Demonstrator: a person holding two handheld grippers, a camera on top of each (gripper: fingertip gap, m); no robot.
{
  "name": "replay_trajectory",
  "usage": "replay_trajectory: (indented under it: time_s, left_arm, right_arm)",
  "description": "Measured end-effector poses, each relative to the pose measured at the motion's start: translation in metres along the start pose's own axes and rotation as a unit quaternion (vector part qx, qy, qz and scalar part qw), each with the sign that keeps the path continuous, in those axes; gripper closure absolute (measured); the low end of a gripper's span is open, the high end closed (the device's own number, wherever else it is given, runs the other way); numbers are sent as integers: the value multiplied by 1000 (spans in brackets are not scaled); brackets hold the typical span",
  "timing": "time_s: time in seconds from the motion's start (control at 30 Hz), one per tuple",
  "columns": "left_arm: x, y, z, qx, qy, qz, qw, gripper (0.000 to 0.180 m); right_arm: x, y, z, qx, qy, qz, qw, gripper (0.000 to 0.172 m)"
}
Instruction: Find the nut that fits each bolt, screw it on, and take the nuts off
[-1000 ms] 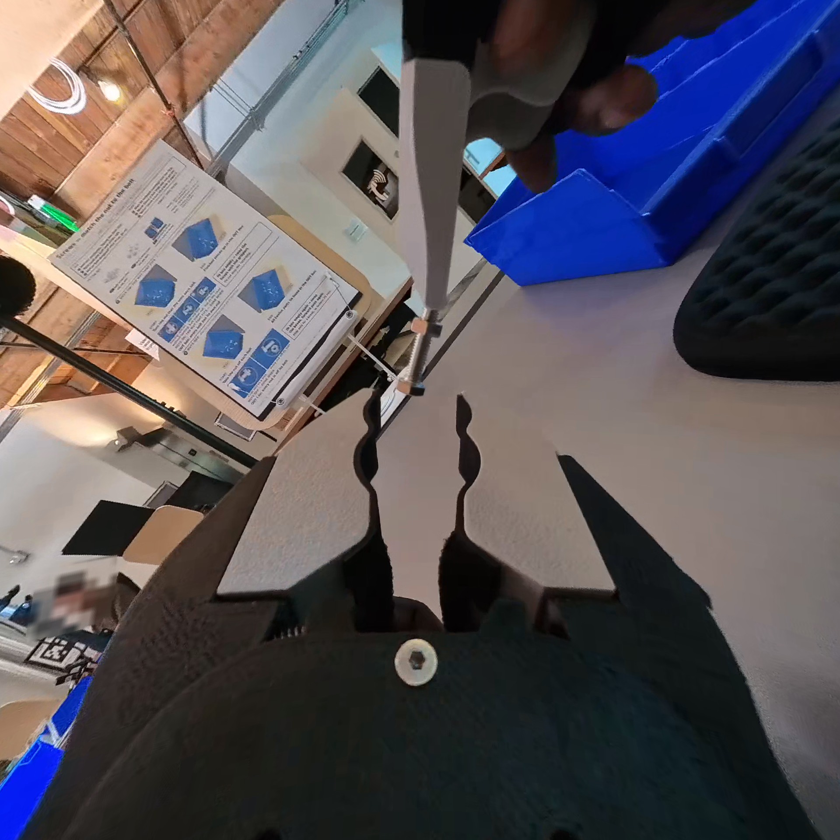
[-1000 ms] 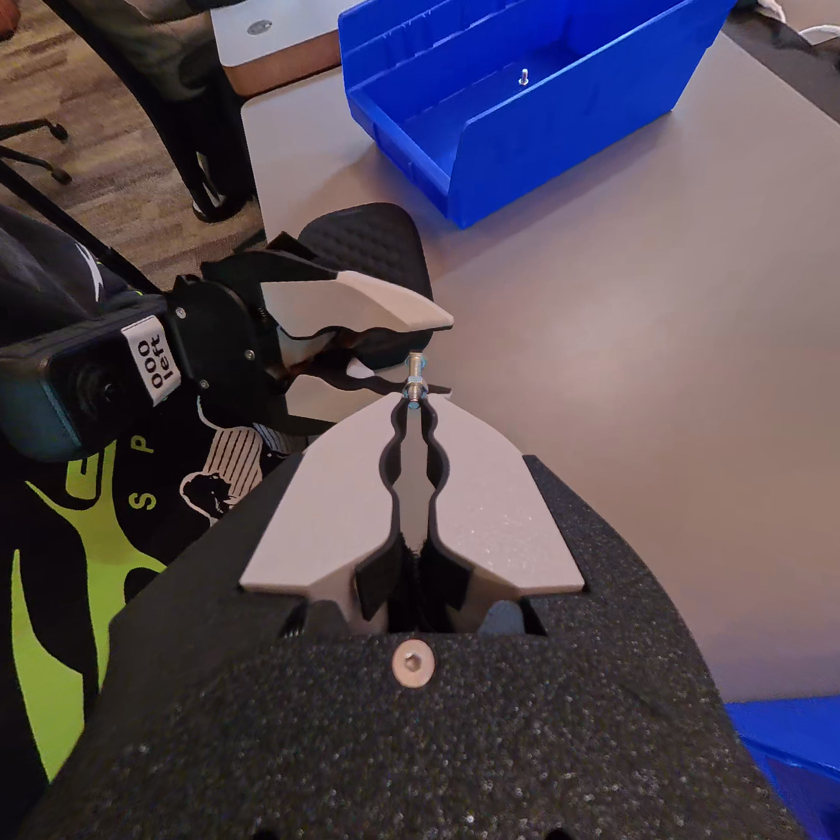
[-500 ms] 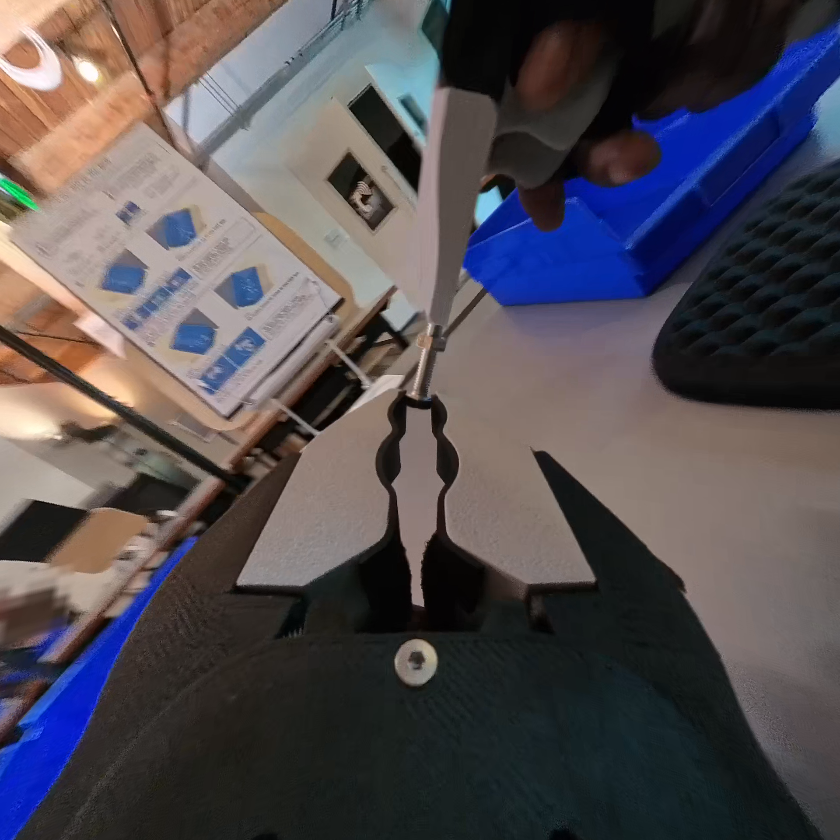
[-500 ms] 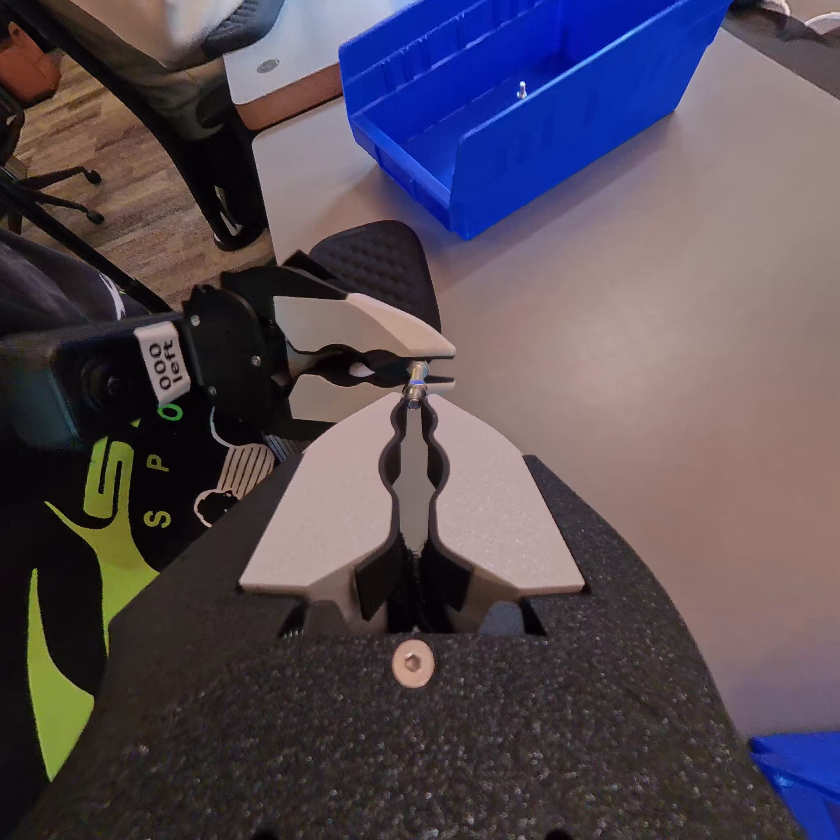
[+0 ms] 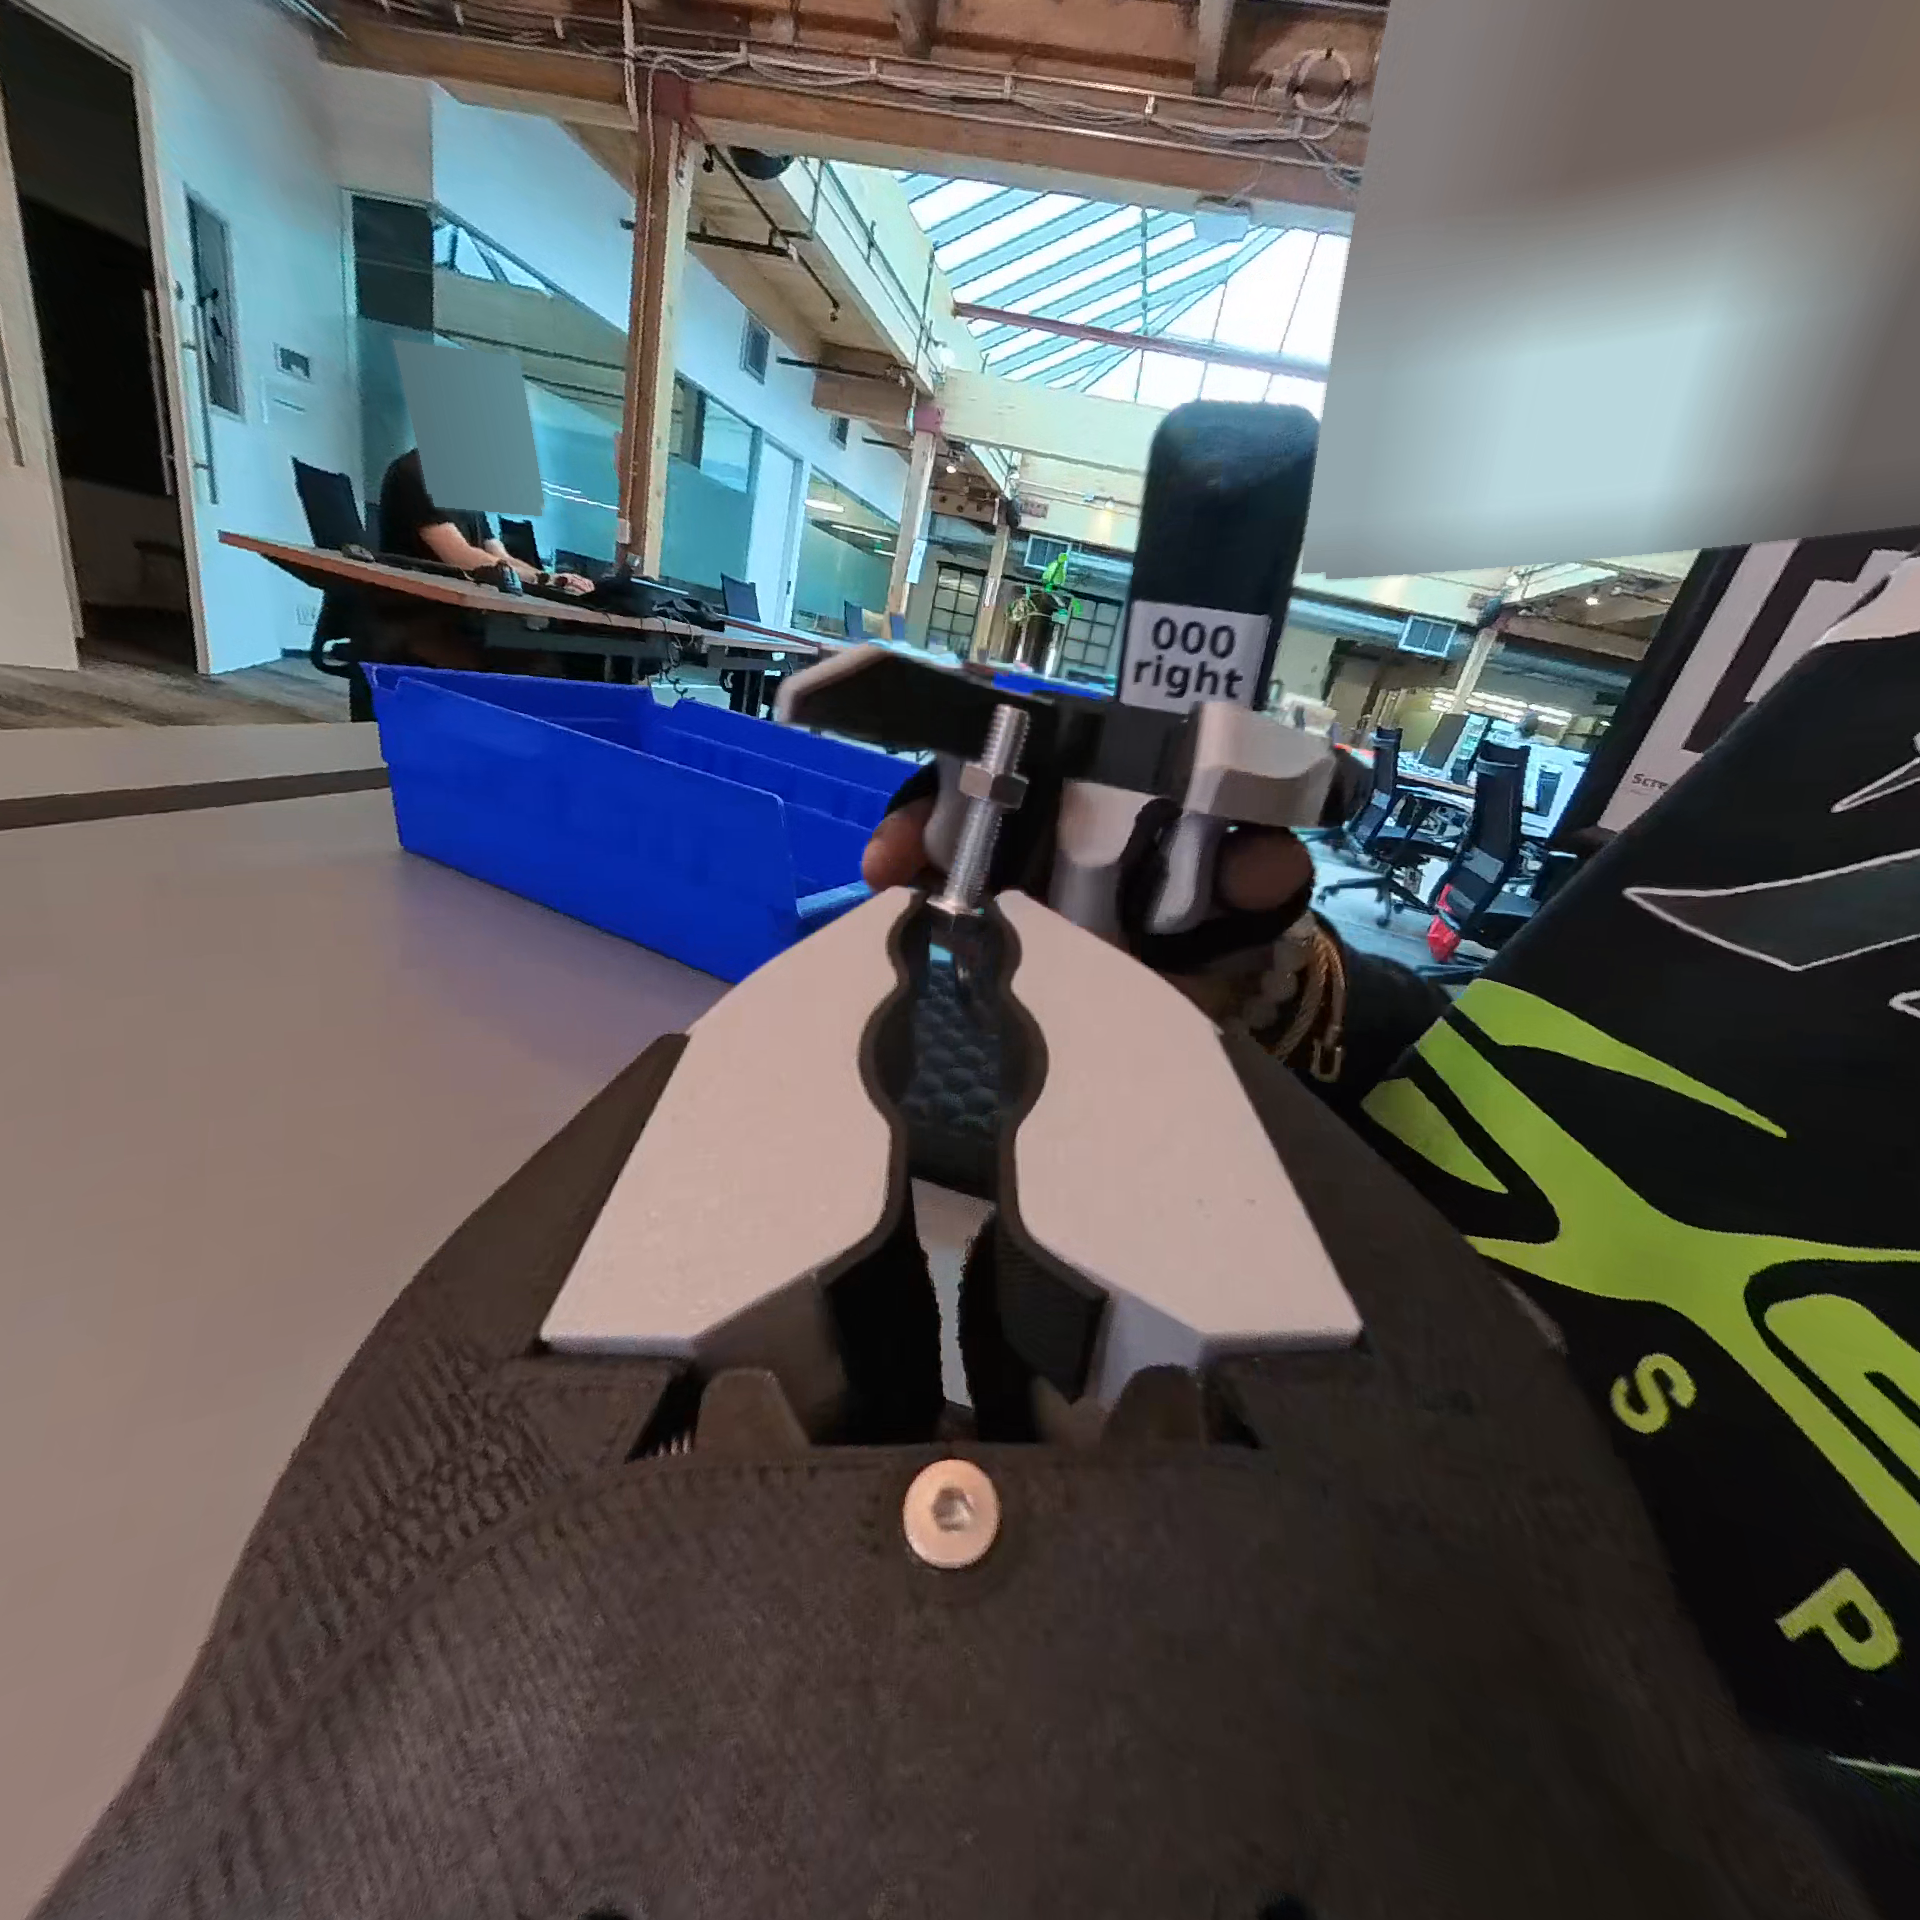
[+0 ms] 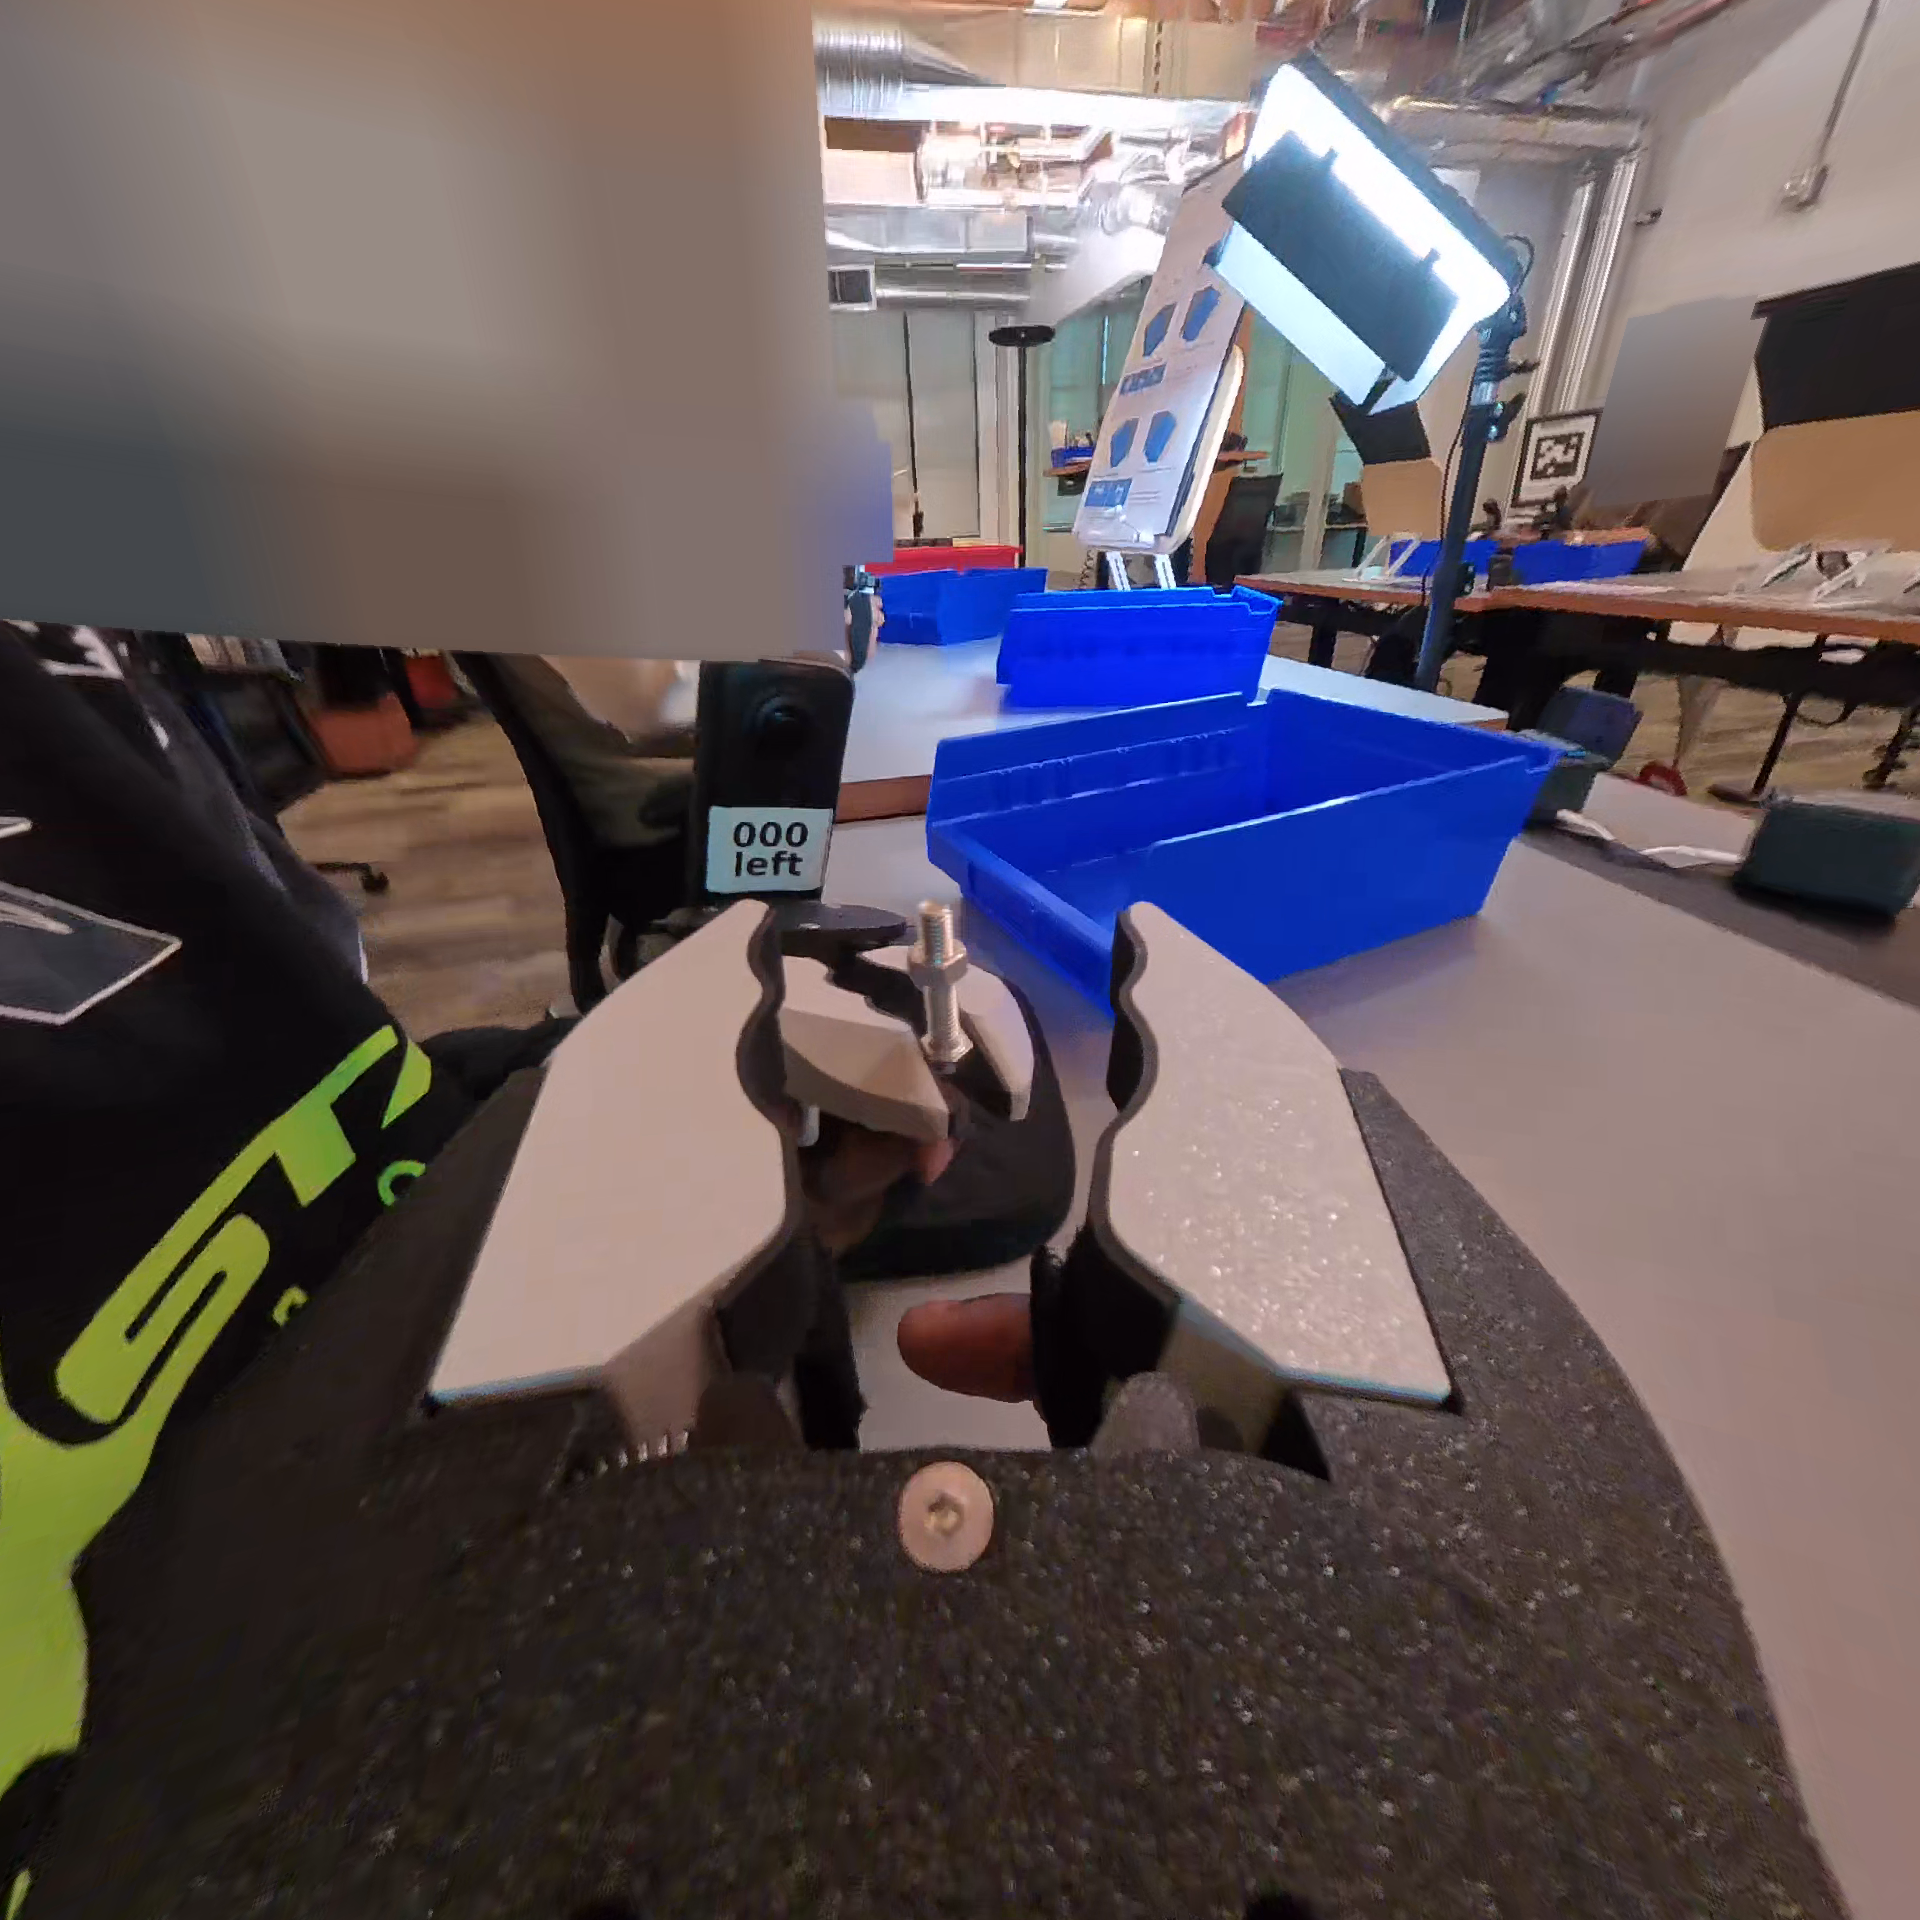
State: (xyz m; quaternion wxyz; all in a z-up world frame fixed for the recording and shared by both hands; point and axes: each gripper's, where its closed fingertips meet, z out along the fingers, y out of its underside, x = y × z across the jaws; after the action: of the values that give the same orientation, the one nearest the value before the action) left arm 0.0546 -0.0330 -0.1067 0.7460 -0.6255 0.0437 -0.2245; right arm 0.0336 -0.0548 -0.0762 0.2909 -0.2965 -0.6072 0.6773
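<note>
Left wrist view: my left gripper (image 5: pixel 954 920) is clenched on the head of the bolt (image 5: pixel 982 821), which stands upright with the nut (image 5: pixel 992 774) partway down its thread.

Right wrist view: my right gripper (image 6: pixel 940 961) is spread wide, touching neither bolt (image 6: pixel 938 997) nor nut (image 6: pixel 936 966). A careless re-grip could tilt the bolt in that thin hold

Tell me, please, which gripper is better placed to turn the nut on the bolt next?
The right gripper: its jaws stand open around the nut, while the left gripper is shut on the head of the bolt, holding it upright.
</note>
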Motion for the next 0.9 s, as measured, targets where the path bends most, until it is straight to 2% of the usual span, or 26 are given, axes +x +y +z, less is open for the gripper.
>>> replay_trajectory:
  time_s: [0.27,0.47,0.5,0.57,0.63,0.8,0.9]
  left_arm:
    - [3,2,0,-2,17,-9,1000,171]
    - [2,-4,-4,16,27,-29,999,171]
    - [1,-4,-4,19,27,-33,999,171]
    - [2,-5,-5,22,31,-36,999,171]
    - [1,-5,-5,21,30,-35,999,171]
    - [0,-4,-5,21,28,-36,999,171]
    - [-1,-4,-5,20,26,-37,999,171]
  right_arm:
    - [11,8,12,-5,8,17,1000,117]
    - [16,5,-2,0,15,3,1000,120]
    - [18,4,-6,2,18,-3,1000,123]
    - [32,1,-18,12,57,-8,998,151]
    - [37,-2,-27,23,66,-4,998,159]
    - [31,-2,-28,24,50,-3,998,154]
    - [16,-5,-18,40,7,6,999,134]
